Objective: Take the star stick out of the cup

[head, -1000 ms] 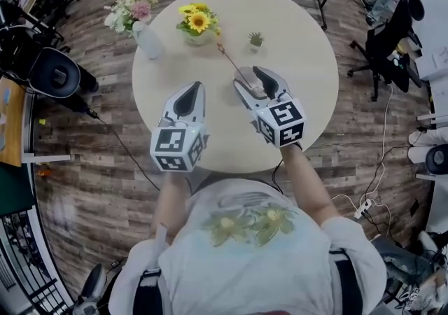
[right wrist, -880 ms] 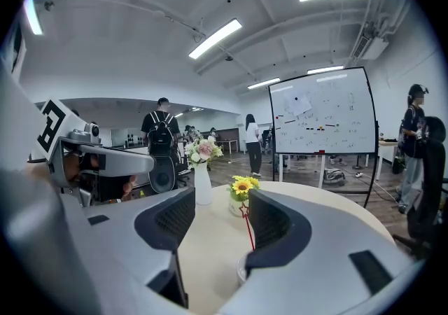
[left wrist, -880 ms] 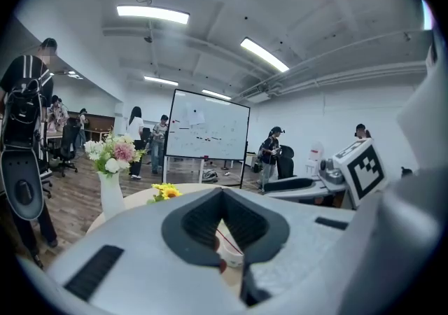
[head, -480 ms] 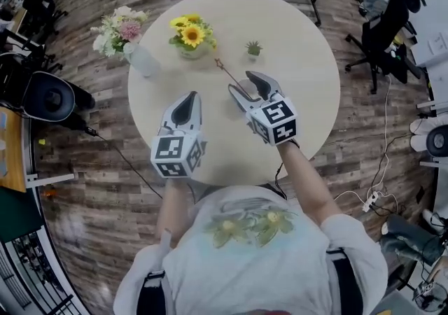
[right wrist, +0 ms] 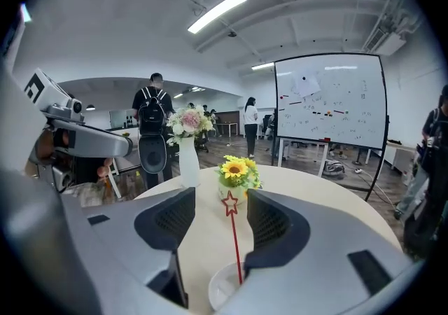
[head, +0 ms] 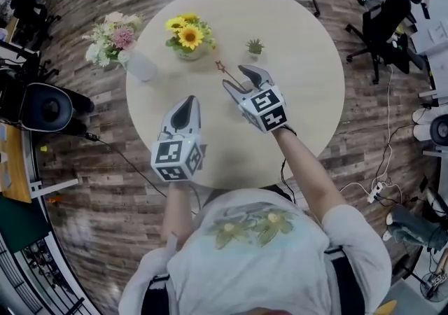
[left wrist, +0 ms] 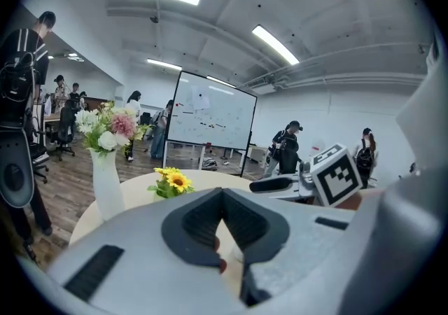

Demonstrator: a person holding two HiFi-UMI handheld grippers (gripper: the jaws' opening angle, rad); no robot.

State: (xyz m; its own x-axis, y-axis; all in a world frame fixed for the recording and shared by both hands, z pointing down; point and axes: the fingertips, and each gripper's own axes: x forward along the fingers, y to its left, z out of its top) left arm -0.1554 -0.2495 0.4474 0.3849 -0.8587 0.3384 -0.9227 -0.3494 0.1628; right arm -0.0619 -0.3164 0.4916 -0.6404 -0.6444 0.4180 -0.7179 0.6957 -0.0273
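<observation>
- Right gripper view: the right tool stands wide, one jaw on each side of the star stick, with a gap on both sides.
- The stick stands in the white cup, just this side of the sunflower pot.
- The left tool, jaws together and empty, is farther from the pot, near the counter's near edge.
- The white vase stands left of the pot at the rim. To the pot's right, past a small plant, is bare counter.

Red star stick in wht cup
</observation>
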